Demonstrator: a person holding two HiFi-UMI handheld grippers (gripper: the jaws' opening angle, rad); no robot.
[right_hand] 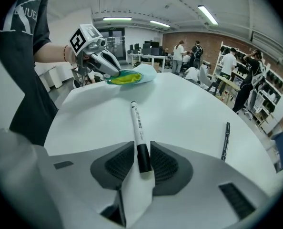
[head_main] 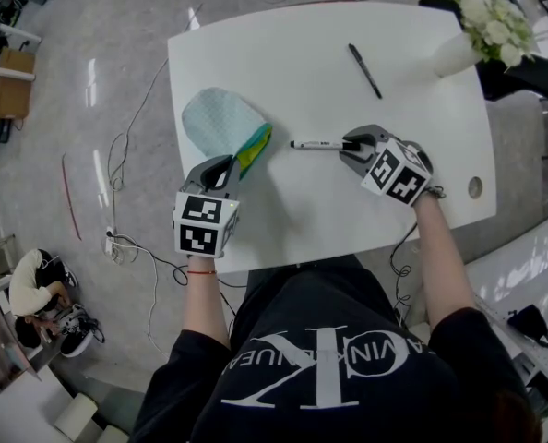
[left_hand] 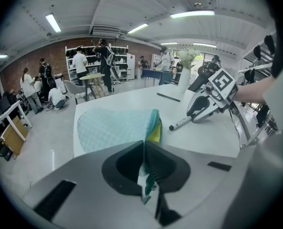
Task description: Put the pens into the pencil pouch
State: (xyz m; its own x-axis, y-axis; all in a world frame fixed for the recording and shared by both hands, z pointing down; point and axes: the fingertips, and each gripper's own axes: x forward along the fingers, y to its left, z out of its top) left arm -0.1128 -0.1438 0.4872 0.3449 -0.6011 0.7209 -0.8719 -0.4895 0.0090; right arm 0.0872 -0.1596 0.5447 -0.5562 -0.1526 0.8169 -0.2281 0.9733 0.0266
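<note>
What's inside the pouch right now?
Only yellow lining shows at the mouth of the pouch, which the left gripper pinches. No pen there: the white marker, in the right gripper, and black pen lie on the table. Fabric covers the deeper interior.

wall: brick [right_hand: 198, 36] | floor: glossy grey [head_main: 71, 26] | ceiling: strip lights [left_hand: 191, 14] | table: white [head_main: 283, 53] | shelving [right_hand: 270, 99]

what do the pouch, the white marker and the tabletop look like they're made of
Pouch: soft cloth, it seems; matte pale blue with a fine dotted weave, lying limp and flat, with a yellow-green lining at the mouth.
Marker: probably plastic; smooth white barrel with print, black cap.
Tabletop: hard, smooth white with a faint sheen; laminate or painted board, cannot tell which.
</note>
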